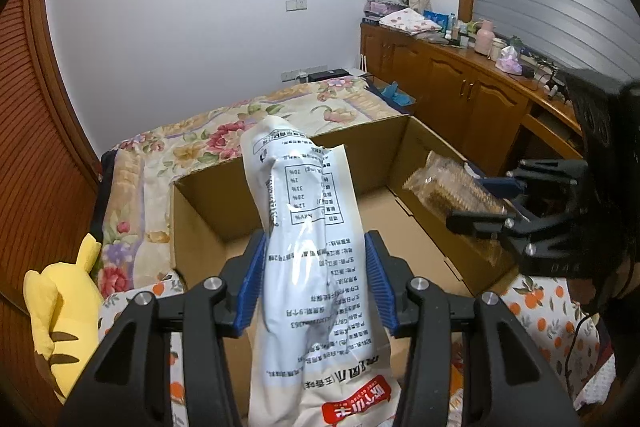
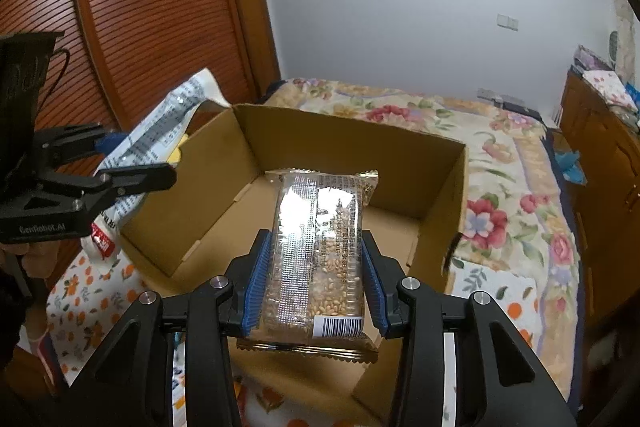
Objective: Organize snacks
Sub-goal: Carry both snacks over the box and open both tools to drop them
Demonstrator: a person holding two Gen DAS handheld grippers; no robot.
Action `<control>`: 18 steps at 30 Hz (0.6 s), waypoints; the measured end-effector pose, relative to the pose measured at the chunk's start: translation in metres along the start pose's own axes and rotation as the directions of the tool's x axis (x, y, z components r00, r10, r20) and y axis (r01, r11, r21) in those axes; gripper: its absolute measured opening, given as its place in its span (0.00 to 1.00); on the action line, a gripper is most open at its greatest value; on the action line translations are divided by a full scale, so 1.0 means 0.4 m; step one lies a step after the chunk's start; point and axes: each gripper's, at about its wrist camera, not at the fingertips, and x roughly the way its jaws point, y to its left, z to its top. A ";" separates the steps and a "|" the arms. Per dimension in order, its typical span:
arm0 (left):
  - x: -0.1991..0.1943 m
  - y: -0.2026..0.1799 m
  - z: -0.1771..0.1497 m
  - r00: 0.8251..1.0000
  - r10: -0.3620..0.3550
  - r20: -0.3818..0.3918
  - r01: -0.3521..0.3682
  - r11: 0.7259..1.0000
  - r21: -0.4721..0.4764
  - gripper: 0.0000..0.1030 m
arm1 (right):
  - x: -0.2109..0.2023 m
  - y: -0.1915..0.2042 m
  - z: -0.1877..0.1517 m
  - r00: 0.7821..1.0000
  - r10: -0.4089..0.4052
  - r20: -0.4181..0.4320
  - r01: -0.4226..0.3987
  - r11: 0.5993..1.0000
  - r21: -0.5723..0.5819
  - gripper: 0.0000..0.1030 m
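A: What do we have in our left gripper [image 1: 316, 283]?

B: We hold a long white bag [image 1: 308, 247] with tiny writing on it. The blue pads [image 1: 252, 287] squeeze it on both sides. The bag sticks up and out over the near edge of the cardboard box [image 1: 200, 211].

A: And our right gripper [image 2: 316, 287]?

B: Its pads [image 2: 256, 283] pinch a clear pack of seed bars [image 2: 320, 247]. The pack hangs above the box floor, near the front.

A: Where is the box?

B: It sits open on a cloth with oranges [image 2: 92, 291], at the near end of the flowery bed [image 2: 512, 187]. We see only bare cardboard inside.

A: What else is around?

B: A yellow plush toy [image 1: 60, 311] lies to the left of the box. Brown wooden cabinets [image 1: 460, 91] run along the far right.
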 end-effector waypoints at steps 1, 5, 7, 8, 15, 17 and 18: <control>0.011 0.004 0.005 1.000 0.001 -0.004 -0.001 1.000 -0.001 0.46 | 0.014 -0.003 0.000 1.000 -0.003 -0.006 0.003 1.000 -0.001 0.42; 0.047 0.016 0.015 1.000 0.004 -0.016 -0.004 1.000 -0.006 0.48 | 0.050 -0.003 -0.010 1.000 -0.017 -0.024 0.017 1.000 -0.010 0.42; 0.061 0.021 0.016 1.000 0.007 -0.022 -0.007 1.000 -0.007 0.50 | 0.063 -0.001 -0.015 0.999 -0.024 -0.032 0.024 1.000 -0.010 0.42; 0.070 0.022 0.015 1.000 0.008 -0.026 -0.008 1.000 -0.010 0.51 | 0.070 0.000 -0.017 0.999 -0.029 -0.038 0.029 1.000 -0.011 0.42; 0.104 0.045 -0.002 0.999 0.011 -0.046 -0.013 0.999 -0.046 0.58 | 0.082 0.002 -0.018 0.998 -0.053 -0.045 0.053 0.999 0.008 0.46; 0.102 0.047 -0.009 0.999 0.013 -0.046 -0.015 0.999 -0.044 0.58 | 0.079 0.004 -0.017 0.997 -0.051 -0.049 0.052 0.999 0.010 0.46; 0.101 0.048 -0.010 0.999 0.017 -0.045 -0.019 0.999 -0.040 0.60 | 0.079 0.007 -0.018 0.997 -0.051 -0.052 0.052 0.999 0.009 0.46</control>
